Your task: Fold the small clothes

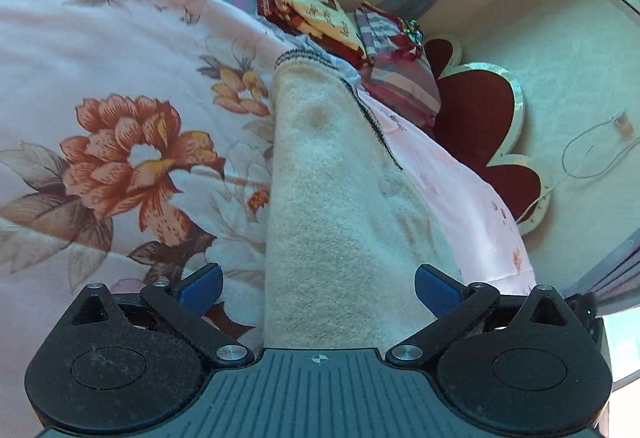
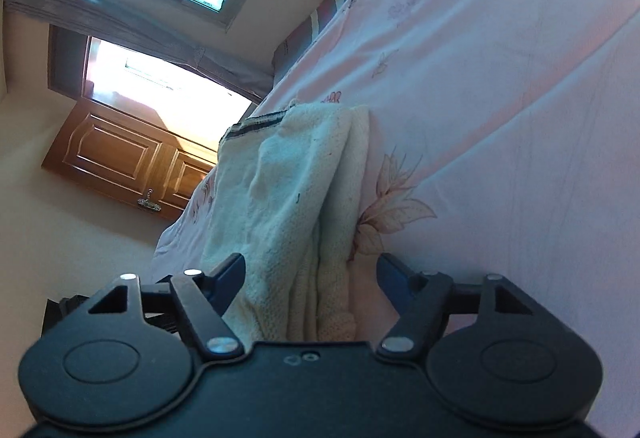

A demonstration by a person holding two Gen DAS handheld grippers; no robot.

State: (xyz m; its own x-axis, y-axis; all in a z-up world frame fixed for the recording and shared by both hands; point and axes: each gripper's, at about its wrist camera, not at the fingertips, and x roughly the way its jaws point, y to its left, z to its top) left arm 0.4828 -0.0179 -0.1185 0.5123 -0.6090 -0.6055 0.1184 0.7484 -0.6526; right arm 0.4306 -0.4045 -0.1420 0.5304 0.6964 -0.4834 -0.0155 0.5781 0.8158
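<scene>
Cream towel (image 1: 340, 174) between both spread, empty hand-held grippers | left: pillows (image 1: 320, 14) | right: door (image 2: 132, 154)

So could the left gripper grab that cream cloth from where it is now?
Probably yes. The left gripper is open, and the cream cloth lies on the floral bedsheet right between its fingers, with nothing blocking it.

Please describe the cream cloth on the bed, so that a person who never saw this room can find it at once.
Look at the bed sheet, pink with big orange flowers. On it lies a long folded cream cloth, running away from the open left tongs. Unlike the red and striped folded piles further back, it is plain and fuzzy, with one dark striped edge.
</scene>
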